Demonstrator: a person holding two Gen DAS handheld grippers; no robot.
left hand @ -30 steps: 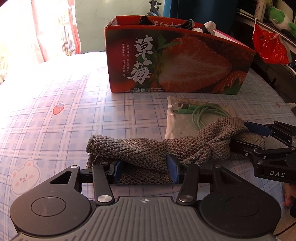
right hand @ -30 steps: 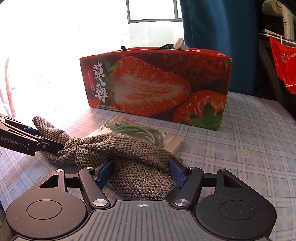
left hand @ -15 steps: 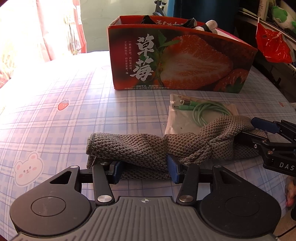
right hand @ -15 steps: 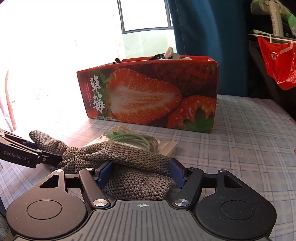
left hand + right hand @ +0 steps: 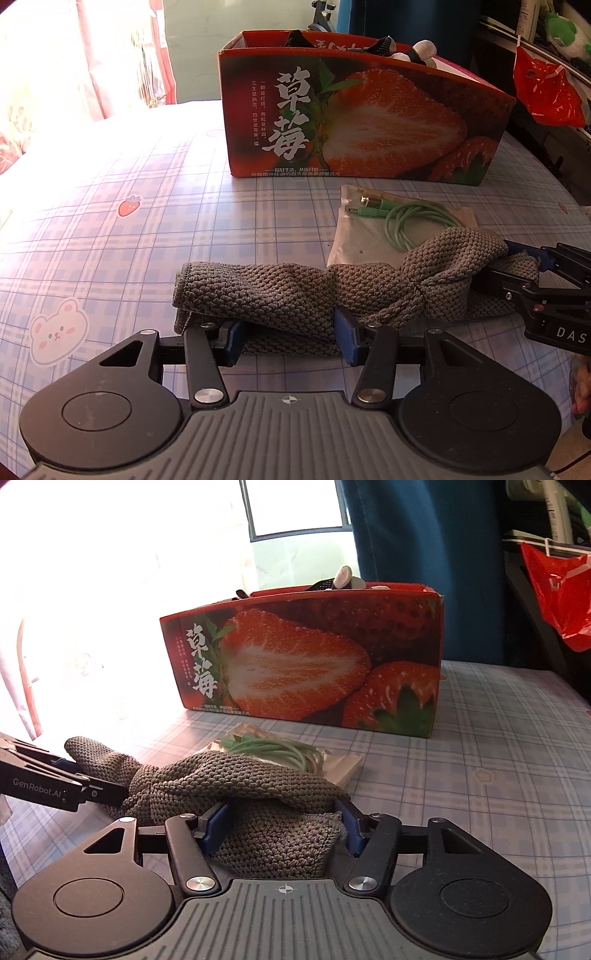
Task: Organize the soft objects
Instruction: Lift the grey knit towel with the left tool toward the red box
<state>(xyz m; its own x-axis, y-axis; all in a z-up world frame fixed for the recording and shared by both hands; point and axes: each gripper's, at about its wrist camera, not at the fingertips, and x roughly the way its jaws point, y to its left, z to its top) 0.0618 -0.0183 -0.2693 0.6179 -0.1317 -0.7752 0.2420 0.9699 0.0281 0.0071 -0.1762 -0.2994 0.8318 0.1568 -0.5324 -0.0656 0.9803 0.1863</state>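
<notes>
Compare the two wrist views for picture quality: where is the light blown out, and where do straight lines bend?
Left wrist view: glare whitens the curtain and the near tablecloth; the checks bow toward the edges. Right wrist view: the window and everything left of the strawberry box burn out to white; the grey knitted cloth stays sharp.

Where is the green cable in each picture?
Left wrist view: the green cable lies right of centre, on a clear bag behind the grey knitted cloth.
Right wrist view: green cable at centre, behind the cloth.
Shared landmark: the strawberry box.
</notes>
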